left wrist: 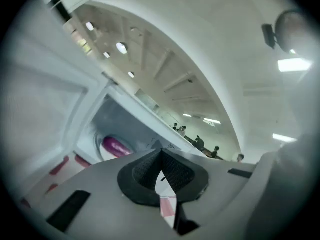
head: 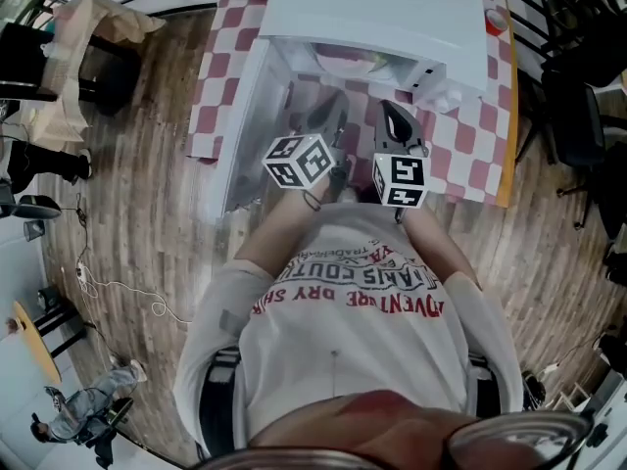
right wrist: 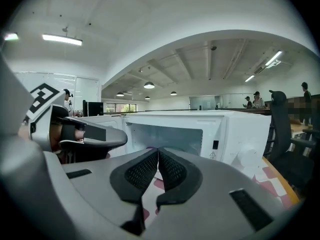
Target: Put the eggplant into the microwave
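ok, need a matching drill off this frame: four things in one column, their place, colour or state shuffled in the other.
Column A
1. eggplant
2. microwave door
3. left gripper
4. tablecloth

Column B
a. red-and-white checked
b. shut, nothing between the jaws
c. lying inside the microwave
d. open

Pairs: 1-c; 2-d; 3-b; 4-a
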`<state>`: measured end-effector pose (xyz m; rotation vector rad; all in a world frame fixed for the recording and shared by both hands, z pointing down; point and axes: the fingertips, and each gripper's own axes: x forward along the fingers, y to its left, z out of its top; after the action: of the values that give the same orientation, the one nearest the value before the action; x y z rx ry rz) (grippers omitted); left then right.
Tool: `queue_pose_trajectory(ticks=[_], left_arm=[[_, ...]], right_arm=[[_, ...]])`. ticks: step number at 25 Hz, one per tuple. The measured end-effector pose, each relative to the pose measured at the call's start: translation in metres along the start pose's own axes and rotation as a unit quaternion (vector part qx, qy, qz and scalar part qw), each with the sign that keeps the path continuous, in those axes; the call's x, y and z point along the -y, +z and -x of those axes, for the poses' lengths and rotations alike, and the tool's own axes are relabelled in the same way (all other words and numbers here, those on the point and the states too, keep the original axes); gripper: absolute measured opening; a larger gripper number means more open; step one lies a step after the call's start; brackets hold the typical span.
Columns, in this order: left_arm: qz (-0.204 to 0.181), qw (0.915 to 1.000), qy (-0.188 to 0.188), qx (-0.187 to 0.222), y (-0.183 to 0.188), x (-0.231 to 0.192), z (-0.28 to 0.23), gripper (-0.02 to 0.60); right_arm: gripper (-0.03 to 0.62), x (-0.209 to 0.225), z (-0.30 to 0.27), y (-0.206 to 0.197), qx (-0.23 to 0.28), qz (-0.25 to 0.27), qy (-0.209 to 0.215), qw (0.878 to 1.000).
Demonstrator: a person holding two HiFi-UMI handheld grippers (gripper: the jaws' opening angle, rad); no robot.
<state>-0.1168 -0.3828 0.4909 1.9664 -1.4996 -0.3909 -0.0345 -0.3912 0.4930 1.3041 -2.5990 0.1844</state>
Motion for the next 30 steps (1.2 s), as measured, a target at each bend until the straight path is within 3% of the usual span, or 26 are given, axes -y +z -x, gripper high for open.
queue_pose_trajectory(ticks=[2, 4, 9, 11, 18, 30], left_arm=[[-0.096, 0.9953, -0.010, 0.004, 0.012, 0.022, 0.004, 0.026], [-0.172, 0.9849, -0.015, 0.012, 0.023, 0.039, 0.009, 0.026], [-0.273, 0.9613, -0.025, 0.029, 0.036, 0.064, 0.018, 0.026], [-0.286, 0.9574, -0.027, 0.031, 0.037, 0.068, 0.021, 0.026], [-0.281, 0.9590, -0.027, 0.026, 0.032, 0.065, 0.025, 0.026], [-0.281, 0.9589, -0.036, 0.016, 0.024, 0.067, 0.019, 0.026]], right_arm=[[0.026, -0.003, 0.005, 0.009, 0.010, 0.002, 0.002, 1.000], [0.026, -0.007, 0.010, 0.016, 0.018, 0.007, 0.004, 1.000], [0.026, -0.015, 0.018, 0.026, 0.031, 0.022, 0.010, 0.999], [0.026, -0.016, 0.019, 0.028, 0.030, 0.026, 0.008, 0.999], [0.025, -0.017, 0.022, 0.038, 0.051, 0.010, 0.008, 0.999], [0.025, -0.011, 0.021, 0.035, 0.040, 0.014, 0.002, 0.999]])
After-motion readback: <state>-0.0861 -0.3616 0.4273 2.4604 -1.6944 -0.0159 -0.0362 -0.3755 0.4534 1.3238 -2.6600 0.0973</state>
